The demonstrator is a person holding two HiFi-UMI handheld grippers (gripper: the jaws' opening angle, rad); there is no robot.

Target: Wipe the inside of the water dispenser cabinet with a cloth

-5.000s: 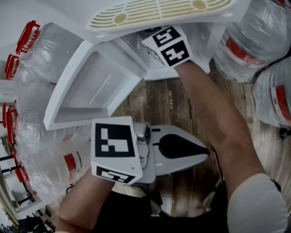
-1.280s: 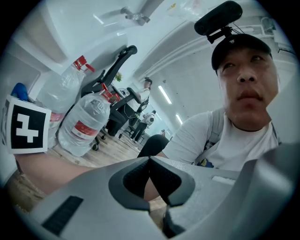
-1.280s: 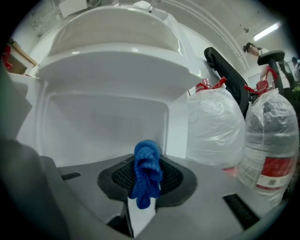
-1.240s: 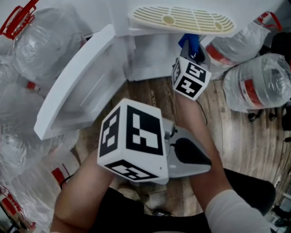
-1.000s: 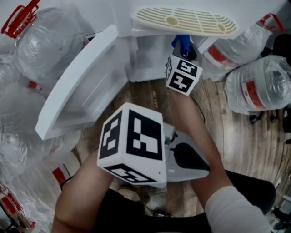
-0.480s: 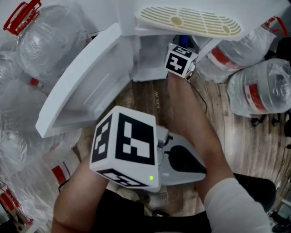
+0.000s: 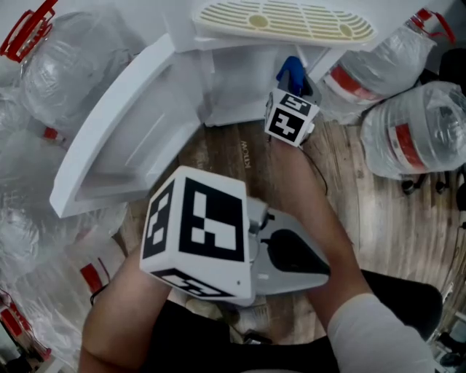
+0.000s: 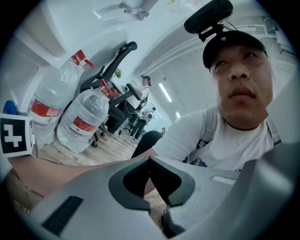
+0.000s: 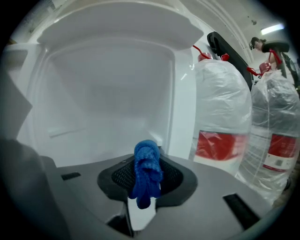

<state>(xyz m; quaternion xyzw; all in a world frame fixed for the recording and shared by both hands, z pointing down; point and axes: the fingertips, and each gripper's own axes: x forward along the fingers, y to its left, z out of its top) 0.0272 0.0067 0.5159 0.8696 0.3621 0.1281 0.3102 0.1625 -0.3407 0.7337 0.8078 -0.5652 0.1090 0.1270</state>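
The white water dispenser cabinet (image 7: 240, 87) stands with its door (image 7: 124, 138) swung wide to the left. My right gripper (image 7: 293, 73) is at the cabinet's mouth, shut on a bunched blue cloth (image 9: 147, 172), also seen in the head view as the blue cloth (image 7: 293, 70). In the right gripper view the cabinet's bare white inner walls (image 9: 108, 89) lie just ahead, the cloth not touching them. My left gripper (image 7: 324, 261) is held low near my body, jaws together with nothing between them; its tips (image 8: 150, 161) meet in the left gripper view.
Large water bottles with red labels lie right of the cabinet (image 7: 415, 124) and stand left of the door (image 7: 65, 65). A beige drip grille (image 7: 284, 20) juts over the opening. A wooden floor (image 7: 364, 218) lies below. A person (image 8: 234, 117) fills the left gripper view.
Five seconds ago the right gripper reached deep into the cabinet. It has come back to the opening, dipped in again half a second ago, and now sits slightly further out. The left gripper stays put.
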